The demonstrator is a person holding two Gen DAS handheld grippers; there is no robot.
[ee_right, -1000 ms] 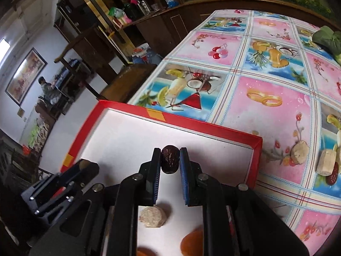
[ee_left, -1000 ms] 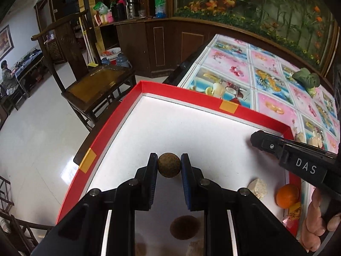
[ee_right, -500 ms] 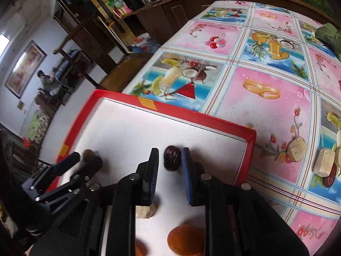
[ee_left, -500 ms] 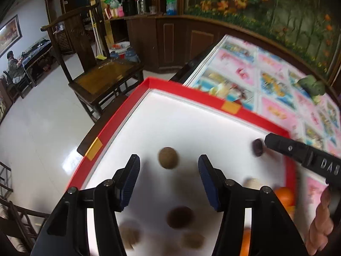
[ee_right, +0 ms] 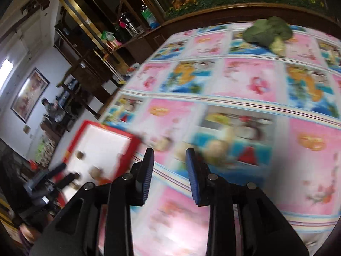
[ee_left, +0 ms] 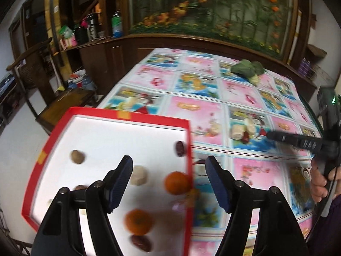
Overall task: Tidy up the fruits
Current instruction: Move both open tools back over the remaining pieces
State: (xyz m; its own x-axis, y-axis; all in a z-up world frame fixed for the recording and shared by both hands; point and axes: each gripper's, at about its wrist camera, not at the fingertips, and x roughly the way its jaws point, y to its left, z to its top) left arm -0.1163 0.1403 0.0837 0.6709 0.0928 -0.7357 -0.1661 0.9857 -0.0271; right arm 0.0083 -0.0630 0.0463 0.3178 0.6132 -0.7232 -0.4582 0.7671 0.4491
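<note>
Patterned oilcloth covers the table, with a red-rimmed white tray at its near left corner. Fruits already lie in the tray — two oranges, a dark date by the right rim, a round brown fruit and a pale chunk. Loose pieces remain on the cloth, well to the right of the tray, beyond the rim. Left gripper hangs over the tray's right side, jaws spread wide and empty. Right gripper is also spread and empty, aimed at the loose pieces; the left view shows its finger tip just beside them. A head of broccoli lies at the far end. Risk: both views are motion-blurred — a fast approach could knock the small, round pieces aside or close the jaws off-centre, and they would probably roll.
</note>
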